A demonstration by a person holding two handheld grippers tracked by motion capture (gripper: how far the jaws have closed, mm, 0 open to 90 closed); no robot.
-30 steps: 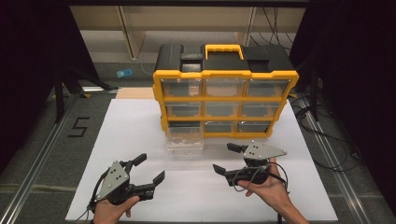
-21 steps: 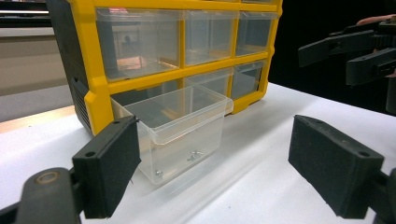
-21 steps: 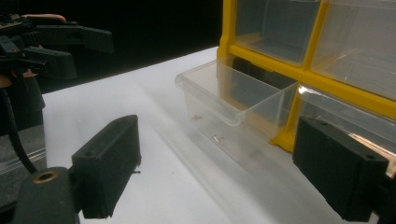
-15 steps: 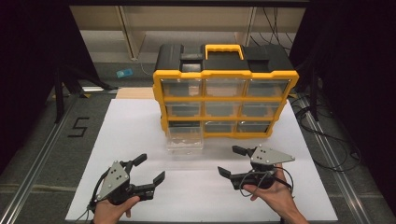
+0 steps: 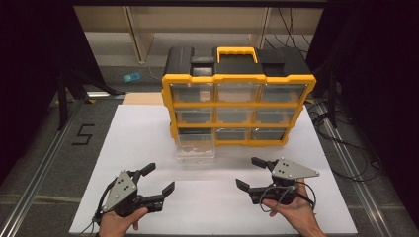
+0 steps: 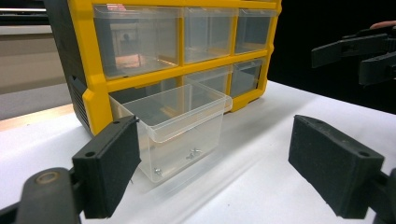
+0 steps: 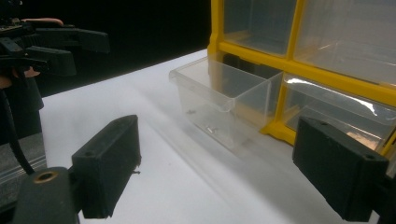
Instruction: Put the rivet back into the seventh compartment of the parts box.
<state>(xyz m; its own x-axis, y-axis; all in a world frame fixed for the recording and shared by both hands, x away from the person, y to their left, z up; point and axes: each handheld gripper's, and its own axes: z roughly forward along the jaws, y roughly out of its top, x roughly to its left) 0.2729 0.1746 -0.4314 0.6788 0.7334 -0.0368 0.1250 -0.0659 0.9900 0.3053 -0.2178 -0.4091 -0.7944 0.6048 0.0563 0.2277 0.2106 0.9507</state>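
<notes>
High view: a clear drawer [image 5: 196,146] is sitting pulled out of the yellow cabinet [image 5: 238,98] at centre frame. Both the left hand-held gripper [image 5: 158,179] and right hand-held gripper [image 5: 251,173] are gaping wide, empty, low in frame; any handling looks not yet begun.

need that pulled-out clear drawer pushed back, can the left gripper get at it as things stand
Probably yes. The left gripper is open and empty, and bare white table lies between it and the clear drawer; the right gripper sits off to the side.
</notes>
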